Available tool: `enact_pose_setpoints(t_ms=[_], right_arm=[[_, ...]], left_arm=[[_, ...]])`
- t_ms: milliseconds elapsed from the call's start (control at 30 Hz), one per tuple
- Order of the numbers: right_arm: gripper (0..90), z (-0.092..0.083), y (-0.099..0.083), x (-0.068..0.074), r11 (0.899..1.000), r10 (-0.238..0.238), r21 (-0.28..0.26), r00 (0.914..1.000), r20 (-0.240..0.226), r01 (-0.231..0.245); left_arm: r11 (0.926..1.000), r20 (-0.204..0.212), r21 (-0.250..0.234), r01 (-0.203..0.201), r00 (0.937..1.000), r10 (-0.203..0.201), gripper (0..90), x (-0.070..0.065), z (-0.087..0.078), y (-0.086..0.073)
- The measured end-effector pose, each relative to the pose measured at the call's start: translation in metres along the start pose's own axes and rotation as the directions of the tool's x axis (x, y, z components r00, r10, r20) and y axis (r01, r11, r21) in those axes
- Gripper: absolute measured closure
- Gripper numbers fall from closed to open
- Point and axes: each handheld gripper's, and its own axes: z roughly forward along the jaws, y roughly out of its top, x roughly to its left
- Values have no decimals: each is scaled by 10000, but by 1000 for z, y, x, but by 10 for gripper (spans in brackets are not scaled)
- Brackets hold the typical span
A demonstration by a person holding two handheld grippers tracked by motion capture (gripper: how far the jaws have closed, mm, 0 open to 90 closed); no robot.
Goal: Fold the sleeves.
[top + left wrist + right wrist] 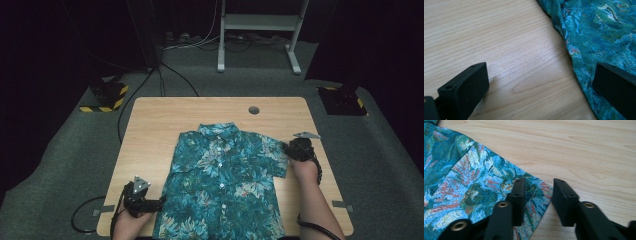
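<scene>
Teal shirt — right gripper straddles its sleeve hem, seemingly unclamped.

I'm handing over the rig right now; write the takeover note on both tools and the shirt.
Left tool: jaws wide open, low over the table at the shirt's lower left edge, gripping nothing.
Right tool: jaws narrowed around the hem corner of the shirt's right sleeve; a gap remains, so not clamped.
Shirt: flat, buttoned, front up, collar toward the far edge.
Done: shirt spread out.
Left: probably clamp the sleeve and start folding; no fold made yet.
</scene>
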Motion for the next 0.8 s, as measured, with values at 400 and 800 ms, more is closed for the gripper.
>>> enact_pose_setpoints(t_ms=[400, 800], right_arm=[[875, 0, -3, 4, 9998, -100, -189, 9996, -273, 94], [882, -14, 9, 16, 9968, -164, -783, 9998, -108, 155]], left_arm=[[10000, 4, 5, -26, 10000, 26, 8, 0, 0, 0], [10000, 31, -7, -42, 10000, 42, 8, -1, 0, 0]])
